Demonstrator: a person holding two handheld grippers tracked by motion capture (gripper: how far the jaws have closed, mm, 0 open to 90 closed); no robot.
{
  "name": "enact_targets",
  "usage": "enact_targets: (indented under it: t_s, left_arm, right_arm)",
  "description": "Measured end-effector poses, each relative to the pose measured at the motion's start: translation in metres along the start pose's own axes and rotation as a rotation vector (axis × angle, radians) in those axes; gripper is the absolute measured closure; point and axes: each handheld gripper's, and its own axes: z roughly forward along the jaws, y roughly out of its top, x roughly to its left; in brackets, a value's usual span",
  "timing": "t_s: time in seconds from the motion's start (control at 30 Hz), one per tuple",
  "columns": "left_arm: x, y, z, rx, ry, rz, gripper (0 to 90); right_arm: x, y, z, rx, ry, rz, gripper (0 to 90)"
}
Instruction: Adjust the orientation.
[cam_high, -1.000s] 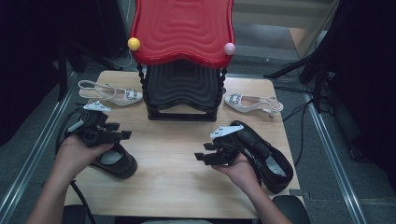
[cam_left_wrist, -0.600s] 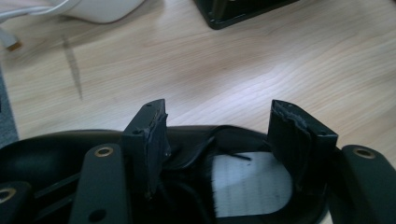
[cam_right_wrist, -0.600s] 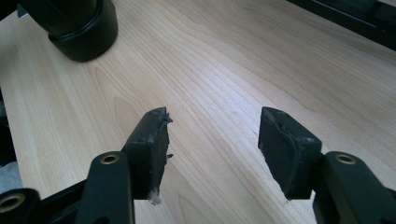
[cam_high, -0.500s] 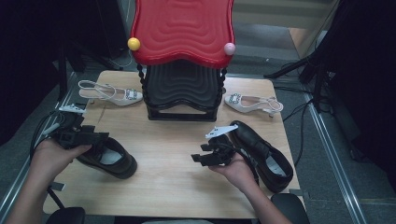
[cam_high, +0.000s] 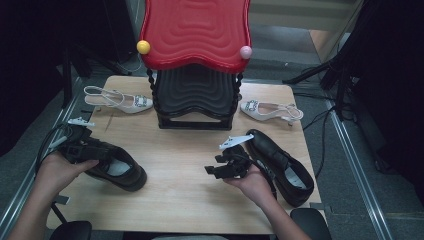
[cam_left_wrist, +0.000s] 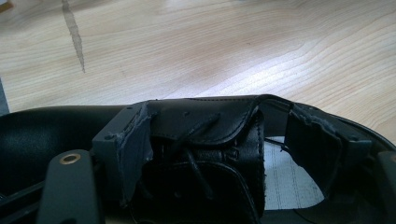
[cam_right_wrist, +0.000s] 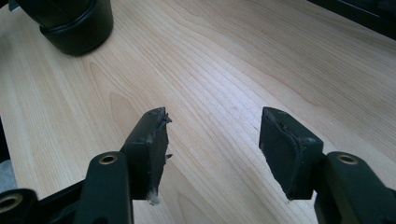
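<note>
A black leather shoe (cam_high: 120, 170) lies on the left of the wooden table (cam_high: 185, 185). My left gripper (cam_high: 100, 152) sits low over its heel end, in a hand. In the left gripper view my left gripper (cam_left_wrist: 219, 144) straddles the shoe's tongue and laces (cam_left_wrist: 205, 140); its jaws have just been opening, and white insole (cam_left_wrist: 287, 182) shows beside the right pad. A second black shoe (cam_high: 282, 162) lies at the right. Just left of it my right gripper (cam_high: 212, 170) is held open and holds nothing. From the right gripper view, my right gripper (cam_right_wrist: 212, 135) hangs above bare wood.
A black shoe rack with a red wavy top (cam_high: 195, 35) stands at the back centre. A white slingback heel (cam_high: 120, 100) lies left of it and another (cam_high: 270, 111) to its right. The left shoe's toe (cam_right_wrist: 70, 23) shows in the right gripper view.
My left gripper has moved left and a little down along the left shoe, and its jaws stand wider. The shoe and the right hand have stayed put.
</note>
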Motion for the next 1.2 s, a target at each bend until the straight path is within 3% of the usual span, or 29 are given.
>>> enact_targets:
  t_s: [0.07, 0.13, 0.27, 0.37, 0.43, 0.5, 0.6, 0.73, 0.87, 0.97, 1.03, 1.07, 1.2]
  left_arm:
    - [-0.003, 0.002, 0.000, -0.005, -0.001, 0.016, 23.4]
    - [-0.003, 0.006, 0.001, -0.008, -0.038, 0.022, 23.7]
    - [-0.002, 0.008, 0.010, 0.032, -0.013, 0.055, 26.0]
    - [0.006, 0.004, 0.009, 0.014, -0.022, 0.037, 36.0]
    - [0.010, 0.001, 0.008, 0.005, -0.048, 0.021, 36.3]
    - [0.007, -0.001, 0.011, 0.010, -0.036, 0.046, 36.5]
    - [-0.002, -0.001, 0.012, 0.033, 0.015, 0.088, 36.4]
    - [0.001, -0.004, 0.005, 0.049, 0.014, 0.051, 36.2]
    - [0.001, -0.007, 0.011, 0.042, 0.030, 0.073, 38.6]
    - [0.005, -0.005, 0.013, 0.056, -0.005, 0.041, 47.3]
    - [0.008, -0.006, 0.014, 0.045, -0.017, 0.034, 60.4]
    - [0.013, -0.006, 0.014, 0.032, -0.056, 0.017, 62.7]
    - [0.012, -0.002, 0.009, 0.020, -0.036, 0.023, 75.9]
  right_arm:
    - [0.000, 0.000, 0.000, 0.001, -0.001, 0.002, 43.4]
    - [0.000, 0.000, 0.000, 0.004, -0.003, 0.005, 43.4]
    - [0.001, -0.001, 0.001, 0.012, -0.005, 0.004, 43.2]
    - [0.002, -0.002, 0.000, 0.012, -0.006, 0.001, 42.9]
    - [0.001, -0.002, -0.001, 0.011, -0.010, 0.006, 42.8]
    - [0.000, -0.003, -0.002, 0.008, -0.013, 0.013, 42.7]
    - [0.000, -0.005, -0.005, 0.005, -0.023, 0.022, 42.6]
    - [-0.002, -0.009, -0.008, -0.006, -0.026, 0.033, 42.5]
    - [-0.004, -0.011, -0.010, -0.009, -0.031, 0.050, 42.4]
    - [-0.003, -0.013, -0.010, -0.010, -0.035, 0.051, 42.3]
    - [-0.003, -0.013, -0.011, -0.010, -0.038, 0.051, 42.3]
    - [-0.002, -0.014, -0.011, -0.008, -0.040, 0.057, 42.2]
    - [-0.004, -0.013, -0.011, -0.013, -0.040, 0.060, 42.3]
